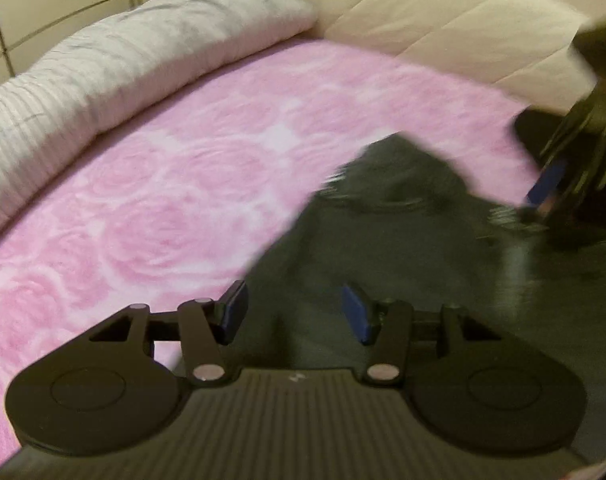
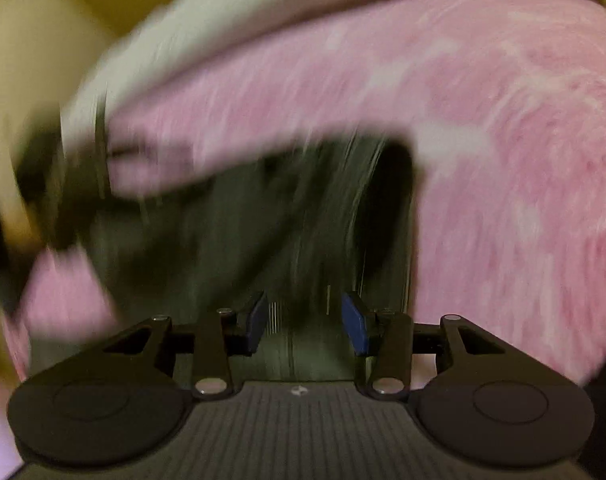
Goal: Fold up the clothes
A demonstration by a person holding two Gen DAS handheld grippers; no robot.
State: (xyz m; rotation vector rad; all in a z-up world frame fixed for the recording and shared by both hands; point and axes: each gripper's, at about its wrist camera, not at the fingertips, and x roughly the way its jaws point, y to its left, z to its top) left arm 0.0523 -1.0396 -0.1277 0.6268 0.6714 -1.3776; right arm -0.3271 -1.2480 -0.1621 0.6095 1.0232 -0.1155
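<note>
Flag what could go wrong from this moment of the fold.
1. Both the left gripper and the right gripper are open above the dark garment, so neither holds it; a close here may catch only loose cloth.
2. The right wrist view is heavily blurred, which suggests fast motion; the garment edge could be missed.
3. The plush pink blanket might get pinched along with the garment.
</note>
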